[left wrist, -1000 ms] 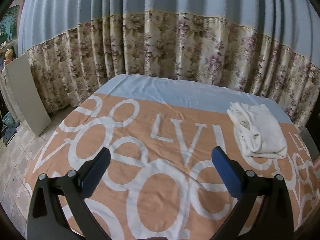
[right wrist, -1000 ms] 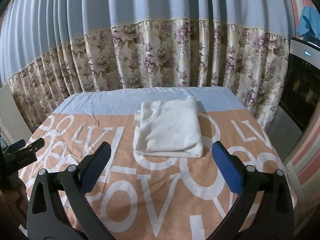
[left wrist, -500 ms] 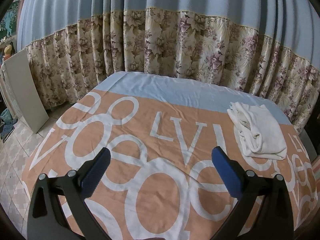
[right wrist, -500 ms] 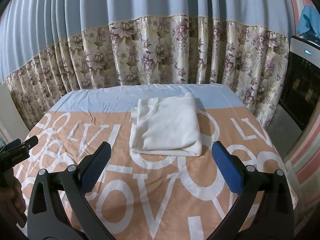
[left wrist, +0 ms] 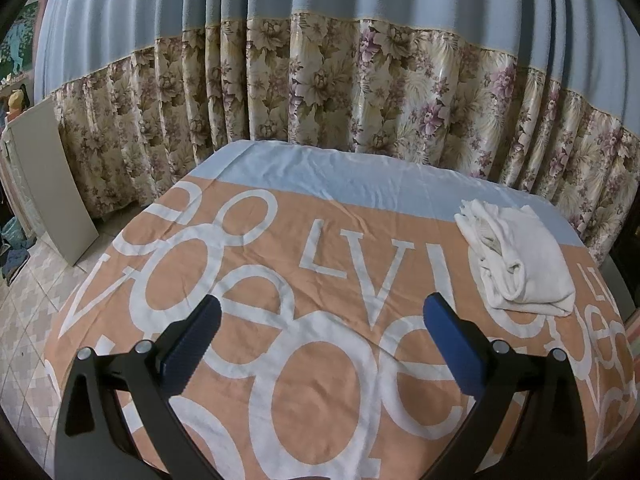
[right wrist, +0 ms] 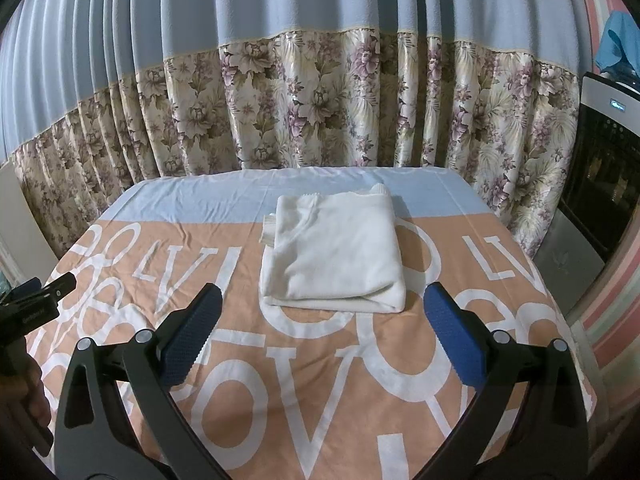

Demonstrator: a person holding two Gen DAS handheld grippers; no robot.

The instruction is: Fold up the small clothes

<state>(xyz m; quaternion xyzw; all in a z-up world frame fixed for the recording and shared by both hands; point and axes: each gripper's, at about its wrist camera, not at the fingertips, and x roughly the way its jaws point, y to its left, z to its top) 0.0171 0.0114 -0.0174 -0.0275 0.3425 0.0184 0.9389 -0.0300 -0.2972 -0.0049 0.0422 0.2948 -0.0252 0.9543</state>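
Observation:
A folded white garment (right wrist: 334,250) lies on the table's orange and white lettered cloth (right wrist: 320,380), toward the far side near the blue band. My right gripper (right wrist: 322,312) hovers open just short of its near edge, nothing between the blue pads. In the left wrist view the same white garment (left wrist: 520,264) sits at the far right, its layered folds facing me. My left gripper (left wrist: 320,320) is open over bare cloth (left wrist: 248,280), well left of the garment. The left gripper's tip (right wrist: 44,292) and a hand (right wrist: 28,396) show at the right view's left edge.
A blue and floral curtain (right wrist: 320,100) hangs close behind the table. A dark appliance (right wrist: 600,184) stands at the right. A pale board (left wrist: 52,176) leans at the left over tiled floor (left wrist: 36,292). The table's edges drop off on both sides.
Both grippers have drifted slightly; the garment sits a bit lower and closer in the right view. Both stay open and the garment has not been touched.

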